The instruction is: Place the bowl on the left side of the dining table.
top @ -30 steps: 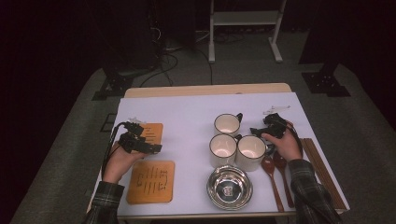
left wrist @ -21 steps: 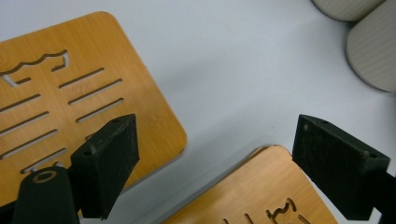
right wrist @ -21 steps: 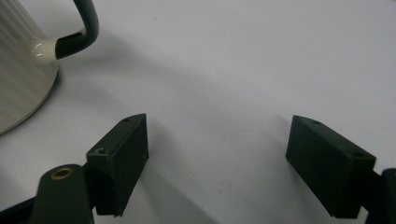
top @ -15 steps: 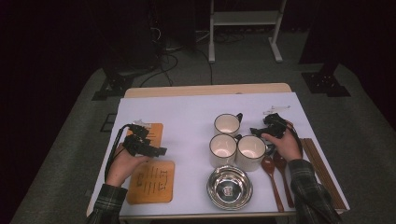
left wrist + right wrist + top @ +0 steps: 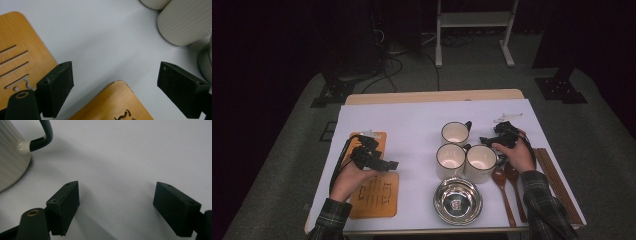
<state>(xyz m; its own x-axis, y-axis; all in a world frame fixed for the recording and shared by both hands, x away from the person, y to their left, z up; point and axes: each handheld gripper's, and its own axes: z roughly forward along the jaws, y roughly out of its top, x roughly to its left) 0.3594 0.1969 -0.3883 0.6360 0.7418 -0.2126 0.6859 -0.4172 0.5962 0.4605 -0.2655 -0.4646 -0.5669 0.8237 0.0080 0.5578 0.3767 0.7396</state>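
Note:
My left gripper (image 5: 390, 164) stands open above the gap between two slotted wooden boards, the far one (image 5: 377, 137) and the near one (image 5: 374, 197). In the left gripper view its jaws (image 5: 117, 85) are wide apart over white table, with a board corner (image 5: 117, 105) just below them and nothing between the pads. My right gripper (image 5: 484, 140) is open too, low over the table behind three cream mugs (image 5: 481, 161). In the right gripper view (image 5: 116, 202) only bare table lies between its pads, and a ribbed mug (image 5: 12, 157) with a dark handle stands at the left.
A steel bowl (image 5: 458, 200) sits near the front edge below the mugs. Two wooden spoons (image 5: 504, 186) and a bundle of chopsticks (image 5: 557, 182) lie at the right. A white sheet (image 5: 422, 120) covers the table.
My left hand has slid a little to the right and toward the near edge, off the far board toward the gap between the boards. The right hand has kept still.

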